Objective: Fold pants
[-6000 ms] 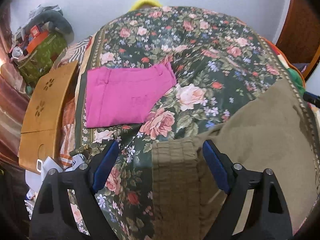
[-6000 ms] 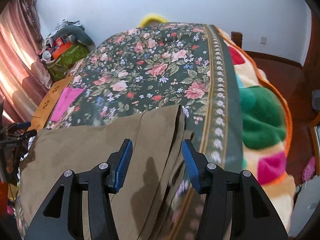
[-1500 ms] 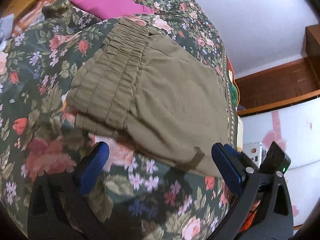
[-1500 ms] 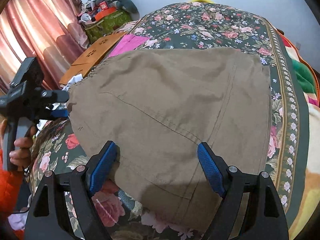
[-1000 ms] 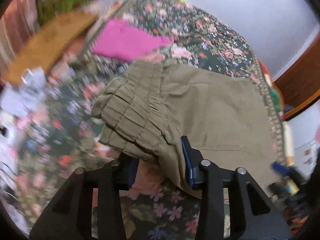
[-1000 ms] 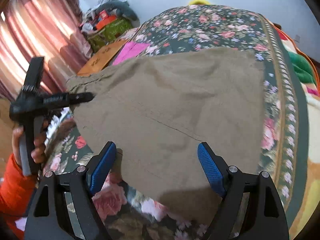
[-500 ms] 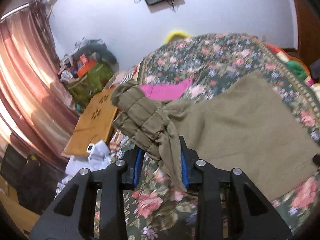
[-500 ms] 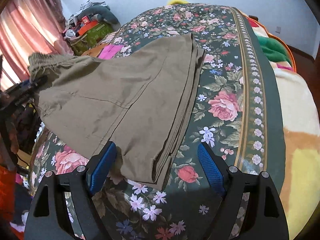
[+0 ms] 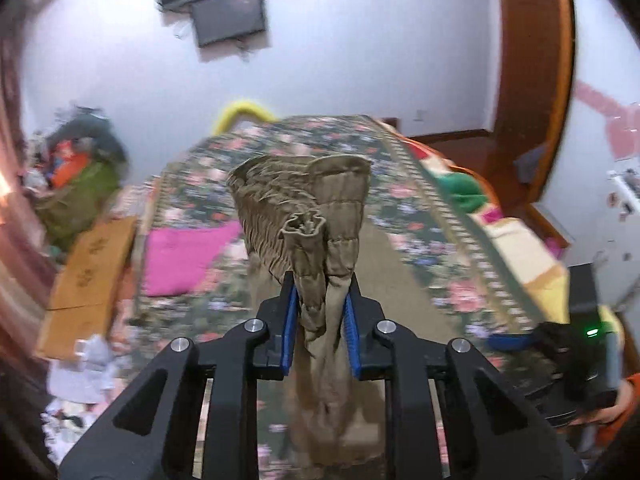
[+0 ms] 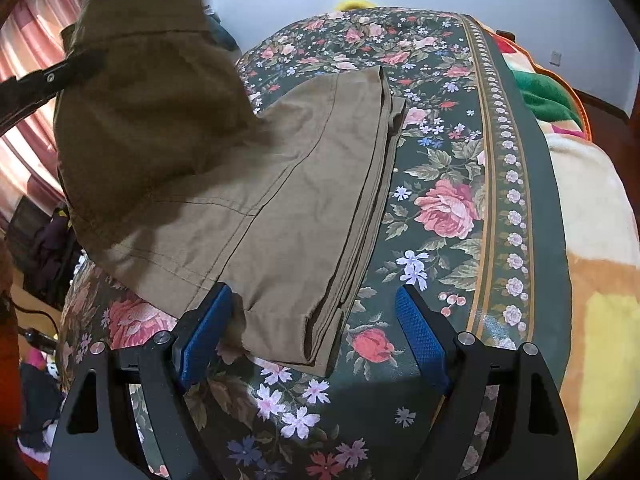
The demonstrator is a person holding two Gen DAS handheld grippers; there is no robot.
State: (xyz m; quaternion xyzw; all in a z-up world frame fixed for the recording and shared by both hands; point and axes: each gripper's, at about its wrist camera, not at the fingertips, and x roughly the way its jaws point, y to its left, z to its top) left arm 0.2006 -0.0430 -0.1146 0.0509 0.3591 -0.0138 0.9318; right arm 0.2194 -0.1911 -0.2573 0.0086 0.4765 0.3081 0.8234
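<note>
Left wrist view: we see the left hand-held gripper w/ its blue pads closing on the bunched elastic waistband of the olive pants; fabric fills the gap btwn the pads and they press on it. Vs. half a sec ago the waistband is lifted higher, standing up in front of the wall, and the cam looks more down the length of the bed. The rest of the pants trails down onto the floral bedspread. A folded pink garment lies on the bed's left side, same spot as before. A wooden board w/ flower cut-outs sits beside the bed at left. A green bag by the far wall holds orange and grey items, too blurred to name. A dark screen hangs on the wall. At lower right we see the right hand-held gripper, a green light on its body, and an orange sleeve. No legible writing.

Right wrist view: the right hand-held gripper stands wide open, holding nothing; unchanged from half a sec ago. The folded leg end of the pants lies flat on the bedspread btwn its pads, touching the left pad, apart from the right. The waistband end now rises at upper left as a dark hump, higher than before, w/ a black finger of the left tool on it. A multicolour blanket covers the bed's right side. No legible writing.
</note>
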